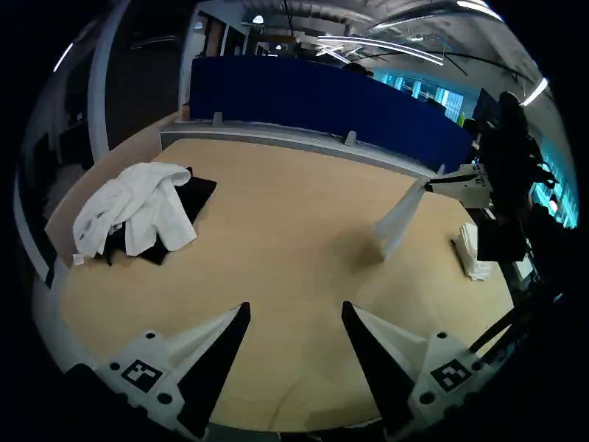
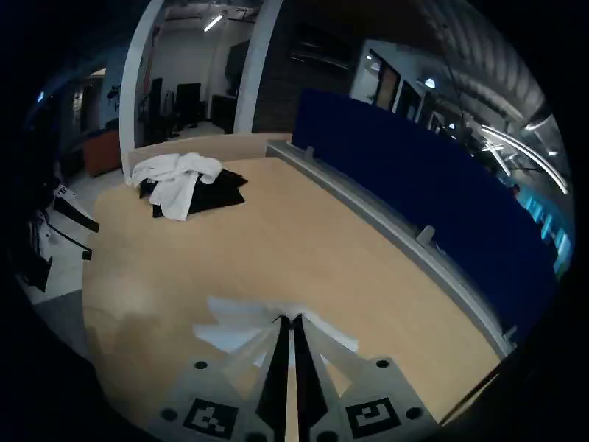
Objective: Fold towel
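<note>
Right hand-held gripper (image 2: pixel 290 318) clamped on towel (image 2: pixel 228 309), which hangs from one edge over surface (image 1: pixel 294 221). Left hand-held gripper (image 1: pixel 295 305) open, empty, well apart. No fold made yet. One folded towel (image 1: pixel 471 254) at far edge; pile (image 1: pixel 140 206) untouched.

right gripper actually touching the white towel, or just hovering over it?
Touching. In the right gripper view the right gripper is shut on the white towel, which fans out on either side of its tips.
</note>
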A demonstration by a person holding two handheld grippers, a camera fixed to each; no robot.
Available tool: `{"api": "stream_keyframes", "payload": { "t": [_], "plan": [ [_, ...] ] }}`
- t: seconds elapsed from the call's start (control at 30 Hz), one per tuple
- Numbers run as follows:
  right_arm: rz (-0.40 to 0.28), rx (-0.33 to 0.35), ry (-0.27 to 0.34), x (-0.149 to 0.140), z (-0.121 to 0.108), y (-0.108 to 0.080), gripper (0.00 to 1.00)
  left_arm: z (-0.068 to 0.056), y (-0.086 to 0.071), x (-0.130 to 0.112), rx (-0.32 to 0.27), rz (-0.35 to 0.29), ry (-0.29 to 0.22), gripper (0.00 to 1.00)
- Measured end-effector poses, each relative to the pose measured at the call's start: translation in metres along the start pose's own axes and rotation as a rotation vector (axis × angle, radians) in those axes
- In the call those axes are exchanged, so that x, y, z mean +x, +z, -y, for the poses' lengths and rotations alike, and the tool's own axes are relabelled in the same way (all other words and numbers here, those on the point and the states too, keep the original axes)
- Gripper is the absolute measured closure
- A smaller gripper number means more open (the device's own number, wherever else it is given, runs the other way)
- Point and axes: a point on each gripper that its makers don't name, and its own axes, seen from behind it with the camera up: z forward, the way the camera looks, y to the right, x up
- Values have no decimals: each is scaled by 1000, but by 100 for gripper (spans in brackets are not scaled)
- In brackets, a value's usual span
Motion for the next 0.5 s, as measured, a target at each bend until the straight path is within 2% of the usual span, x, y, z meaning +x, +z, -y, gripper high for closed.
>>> {"api": "stream_keyframes", "payload": {
  "t": [0.27, 0.5],
  "plan": [
    [-1, -20, 35, -4, -18, -12, 96, -10, 1, 4, -18, -2, 10, 8],
    [4, -46, 57, -13, -44, -33, 96, -22, 7, 6, -40, 3, 19, 8]
  ]
}}
